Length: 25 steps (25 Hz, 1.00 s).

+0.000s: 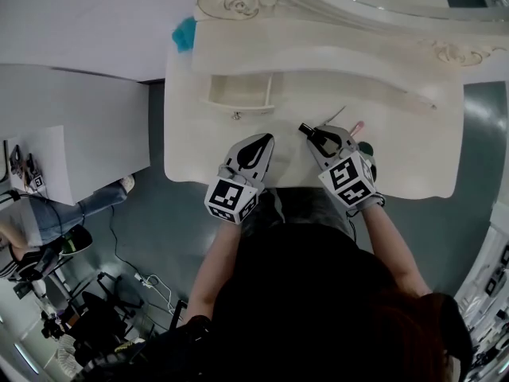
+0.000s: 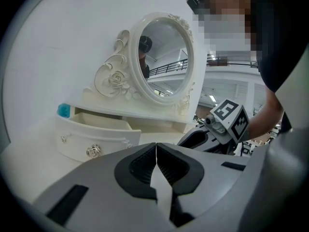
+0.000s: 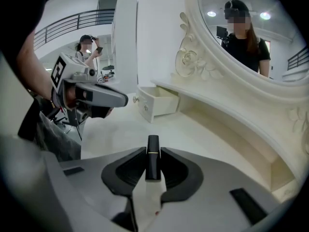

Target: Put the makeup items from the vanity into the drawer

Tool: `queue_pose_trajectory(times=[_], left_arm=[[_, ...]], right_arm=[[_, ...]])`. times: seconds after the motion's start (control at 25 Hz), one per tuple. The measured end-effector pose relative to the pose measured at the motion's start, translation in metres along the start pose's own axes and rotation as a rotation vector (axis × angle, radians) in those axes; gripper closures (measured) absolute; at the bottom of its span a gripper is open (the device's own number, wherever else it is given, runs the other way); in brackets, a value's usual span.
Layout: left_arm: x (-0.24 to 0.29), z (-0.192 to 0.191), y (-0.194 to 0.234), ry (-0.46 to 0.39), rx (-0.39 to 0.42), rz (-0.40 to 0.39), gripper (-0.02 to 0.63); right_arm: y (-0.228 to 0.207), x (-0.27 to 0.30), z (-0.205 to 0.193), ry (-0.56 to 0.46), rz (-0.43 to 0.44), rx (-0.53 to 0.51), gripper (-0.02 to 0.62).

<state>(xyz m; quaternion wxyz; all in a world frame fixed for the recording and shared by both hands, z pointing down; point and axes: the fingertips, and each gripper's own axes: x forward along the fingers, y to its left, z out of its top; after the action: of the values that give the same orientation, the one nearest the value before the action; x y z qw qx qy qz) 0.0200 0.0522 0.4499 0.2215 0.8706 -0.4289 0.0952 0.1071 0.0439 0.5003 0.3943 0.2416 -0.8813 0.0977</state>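
A black lipstick with a thin gold band (image 3: 153, 146) stands upright between the pads of my right gripper (image 3: 153, 162), which is shut on it. In the head view that gripper (image 1: 312, 135) hovers over the white vanity top (image 1: 199, 146), right of centre, with the lipstick (image 1: 305, 128) poking out of its tip. The small drawer (image 1: 238, 94) under the mirror shelf stands pulled out, to the upper left of the lipstick. My left gripper (image 1: 259, 143) is shut and holds nothing, near the vanity's front edge below the drawer. A pink-tipped item (image 1: 357, 126) and a thin stick (image 1: 335, 115) lie by the right gripper.
An oval mirror (image 2: 161, 57) in an ornate frame rises behind the shelf. A turquoise object (image 1: 184, 33) sits at the vanity's back left corner. The drawer (image 3: 157, 103) has a round knob on its front. A person (image 3: 87, 45) stands in the background.
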Motion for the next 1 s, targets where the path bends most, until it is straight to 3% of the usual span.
queue_pose_trajectory(times=[0.36,0.72,1.0], left_arm=[[-0.013,0.013,0.029,0.004,0.034,-0.027,0.589],[-0.03,0.013,0.086,0.05,0.022,-0.019,0.589],[-0.019,0.012,0.09,0.068,0.005,-0.092,0.589]], right_arm=[[0.005,-0.01,0.091,-0.184,0.043,0.082,0.492],[0.001,0.038,0.148,-0.167,0.037,0.082,0.492],[-0.001,0.064,0.168,-0.116,0.038,0.065,0.502]])
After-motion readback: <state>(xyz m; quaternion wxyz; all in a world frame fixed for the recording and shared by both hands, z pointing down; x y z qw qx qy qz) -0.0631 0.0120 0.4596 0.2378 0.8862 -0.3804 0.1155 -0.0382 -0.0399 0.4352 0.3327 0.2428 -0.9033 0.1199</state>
